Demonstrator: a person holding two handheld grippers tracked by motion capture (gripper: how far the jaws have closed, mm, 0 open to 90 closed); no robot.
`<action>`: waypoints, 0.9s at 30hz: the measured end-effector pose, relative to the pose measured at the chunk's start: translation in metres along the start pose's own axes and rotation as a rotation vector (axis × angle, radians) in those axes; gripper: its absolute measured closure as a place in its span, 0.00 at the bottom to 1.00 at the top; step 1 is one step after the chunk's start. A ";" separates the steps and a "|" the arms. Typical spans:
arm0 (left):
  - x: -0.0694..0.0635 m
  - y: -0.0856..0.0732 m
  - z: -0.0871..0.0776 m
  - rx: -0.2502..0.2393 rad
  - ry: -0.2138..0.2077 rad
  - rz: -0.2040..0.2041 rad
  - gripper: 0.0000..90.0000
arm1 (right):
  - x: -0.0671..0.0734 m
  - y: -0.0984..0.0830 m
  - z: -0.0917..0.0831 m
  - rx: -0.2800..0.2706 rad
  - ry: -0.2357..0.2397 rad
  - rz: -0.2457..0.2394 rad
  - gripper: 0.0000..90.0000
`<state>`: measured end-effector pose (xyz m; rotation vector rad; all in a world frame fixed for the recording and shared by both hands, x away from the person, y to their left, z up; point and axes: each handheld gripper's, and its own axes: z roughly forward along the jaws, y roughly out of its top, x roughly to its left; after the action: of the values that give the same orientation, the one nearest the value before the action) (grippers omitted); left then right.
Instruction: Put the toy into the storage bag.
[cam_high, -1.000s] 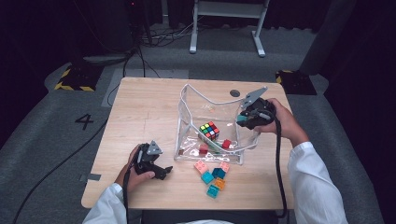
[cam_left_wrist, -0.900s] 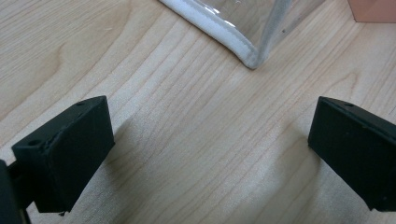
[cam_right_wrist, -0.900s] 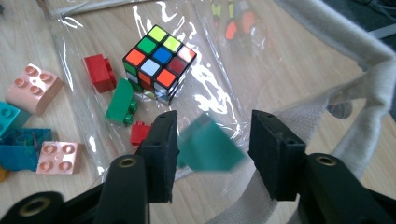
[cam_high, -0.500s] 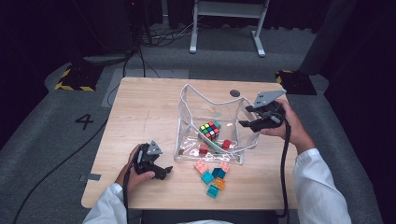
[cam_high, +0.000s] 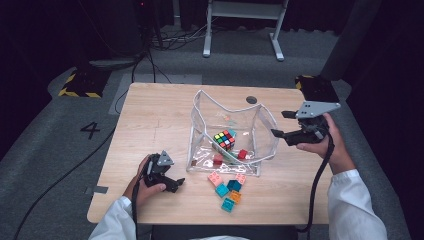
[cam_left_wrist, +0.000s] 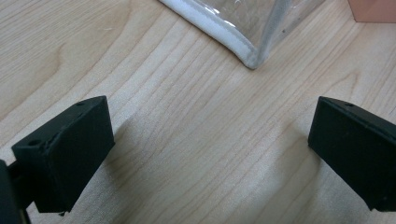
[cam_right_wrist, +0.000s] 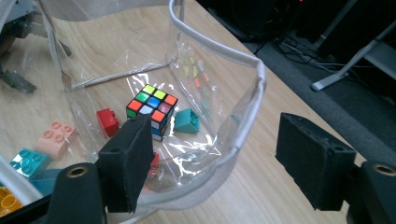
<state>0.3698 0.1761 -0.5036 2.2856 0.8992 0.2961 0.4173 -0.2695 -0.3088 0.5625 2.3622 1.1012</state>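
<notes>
A clear plastic bag stands open on the wooden table. A colourful puzzle cube and a few small bricks lie inside it. In the right gripper view the cube sits between a red brick and a teal brick. My right gripper hovers just right of the bag's rim. Its jaws have just been opening and now stand open with nothing gripped. My left gripper rests on the table at the front left, open and empty, facing the bag's corner.
Several loose bricks, pink, teal and orange, lie on the table in front of the bag. A pink brick's edge shows beyond the left gripper. A dark round hole lies behind the bag. Grey floor and cables surround the table.
My right gripper has drawn back to the right from the bag's right rim and risen a little, and its jaws have opened wide. The left gripper has stayed put.
</notes>
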 end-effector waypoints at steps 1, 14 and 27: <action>0.000 0.000 0.000 0.000 0.000 0.000 0.00 | 0.001 -0.002 -0.003 -0.005 -0.001 0.007 0.31; 0.000 0.000 0.000 0.000 0.000 0.000 0.00 | 0.000 -0.036 -0.030 -0.025 -0.041 0.063 0.31; 0.000 0.000 0.000 -0.001 0.000 0.000 0.00 | 0.016 -0.090 -0.016 0.013 -0.008 0.106 0.33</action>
<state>0.3698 0.1761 -0.5037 2.2849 0.8995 0.2962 0.3807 -0.3238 -0.3738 0.7021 2.3580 1.1276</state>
